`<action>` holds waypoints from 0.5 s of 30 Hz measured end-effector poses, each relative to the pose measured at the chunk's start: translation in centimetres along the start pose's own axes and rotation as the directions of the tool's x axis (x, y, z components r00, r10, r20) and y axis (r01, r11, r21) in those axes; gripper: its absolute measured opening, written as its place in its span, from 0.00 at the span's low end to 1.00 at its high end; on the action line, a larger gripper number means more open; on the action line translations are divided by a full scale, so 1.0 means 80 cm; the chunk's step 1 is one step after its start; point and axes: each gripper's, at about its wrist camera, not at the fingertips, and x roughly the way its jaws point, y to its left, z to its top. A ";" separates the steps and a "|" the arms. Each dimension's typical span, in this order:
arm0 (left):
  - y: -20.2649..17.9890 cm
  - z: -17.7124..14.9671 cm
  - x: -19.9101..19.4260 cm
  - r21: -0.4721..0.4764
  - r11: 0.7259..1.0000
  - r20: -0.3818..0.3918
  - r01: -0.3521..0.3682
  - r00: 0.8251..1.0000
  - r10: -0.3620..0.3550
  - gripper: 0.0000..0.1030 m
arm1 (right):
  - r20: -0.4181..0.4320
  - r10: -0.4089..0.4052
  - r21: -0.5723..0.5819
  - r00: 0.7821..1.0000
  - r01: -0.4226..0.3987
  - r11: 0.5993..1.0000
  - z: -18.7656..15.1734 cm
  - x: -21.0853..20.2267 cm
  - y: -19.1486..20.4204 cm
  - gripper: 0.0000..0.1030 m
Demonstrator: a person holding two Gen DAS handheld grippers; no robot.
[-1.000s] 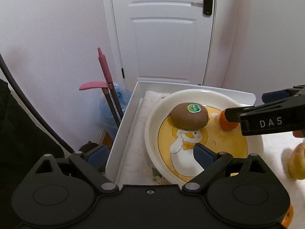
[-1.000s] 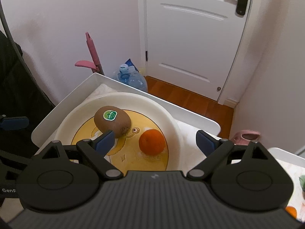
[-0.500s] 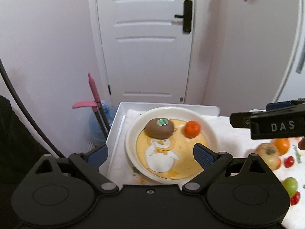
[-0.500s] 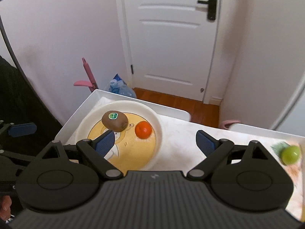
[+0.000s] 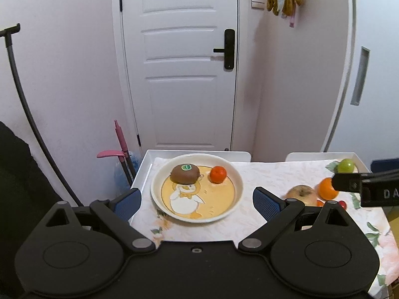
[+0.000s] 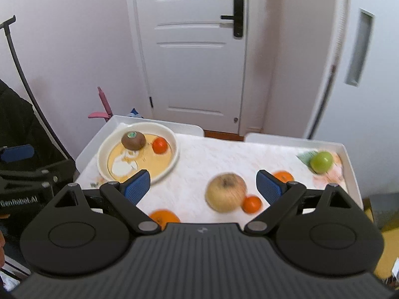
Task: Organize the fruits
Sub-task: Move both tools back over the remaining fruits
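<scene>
Brown kiwi (image 5: 185, 174) on plate (image 5: 232, 206), apple (image 6: 225, 191) possibly beside.

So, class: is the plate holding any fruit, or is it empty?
Not empty. The plate holds two fruits: a stickered kiwi and a small orange fruit beside it, apart. The other fruit lies on the tablecloth.

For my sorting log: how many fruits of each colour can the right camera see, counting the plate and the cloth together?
brown kiwi: 1
orange fruits: 4
yellowish apple: 1
green apple: 1
Total: 7
</scene>
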 end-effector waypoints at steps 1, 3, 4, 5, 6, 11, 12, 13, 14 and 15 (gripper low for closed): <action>-0.004 -0.004 -0.005 -0.001 1.000 0.002 0.005 1.000 -0.005 0.95 | 0.003 -0.007 0.008 1.000 0.007 1.000 -0.007 -0.008 -0.006 1.00; -0.012 -0.010 -0.013 0.002 1.000 0.009 0.011 1.000 -0.012 0.95 | 0.004 -0.013 0.020 1.000 0.013 1.000 -0.020 -0.018 -0.015 1.00; -0.017 -0.014 -0.016 0.006 1.000 0.012 0.014 1.000 -0.014 0.95 | 0.001 -0.017 0.022 1.000 0.016 1.000 -0.026 -0.022 -0.019 1.00; -0.021 -0.018 -0.020 0.011 1.000 0.014 0.017 1.000 -0.017 0.95 | -0.002 -0.022 0.023 1.000 0.022 0.999 -0.033 -0.026 -0.023 1.00; -0.026 -0.022 -0.022 0.016 1.000 0.017 0.017 1.000 -0.018 0.95 | -0.007 -0.029 0.025 1.000 0.029 0.999 -0.040 -0.029 -0.027 1.00; -0.041 -0.044 -0.026 0.044 0.999 0.033 0.031 0.999 -0.033 0.95 | -0.020 -0.055 0.052 0.998 0.056 0.997 -0.077 -0.033 -0.041 1.00; -0.043 -0.049 -0.024 0.052 0.998 0.033 0.037 0.999 -0.039 0.95 | -0.024 -0.061 0.059 0.998 0.063 0.996 -0.085 -0.032 -0.044 1.00; -0.046 -0.053 -0.021 0.058 0.997 0.032 0.042 0.999 -0.044 0.95 | -0.028 -0.067 0.067 0.997 0.069 0.995 -0.094 -0.030 -0.048 1.00; -0.048 -0.058 -0.017 0.066 0.997 0.032 0.049 0.998 -0.051 0.95 | -0.031 -0.073 0.073 0.997 0.076 0.994 -0.101 -0.027 -0.050 1.00; -0.051 -0.062 -0.012 0.074 0.996 0.032 0.056 0.998 -0.058 0.95 | -0.034 -0.082 0.078 0.996 0.085 0.993 -0.110 -0.025 -0.053 1.00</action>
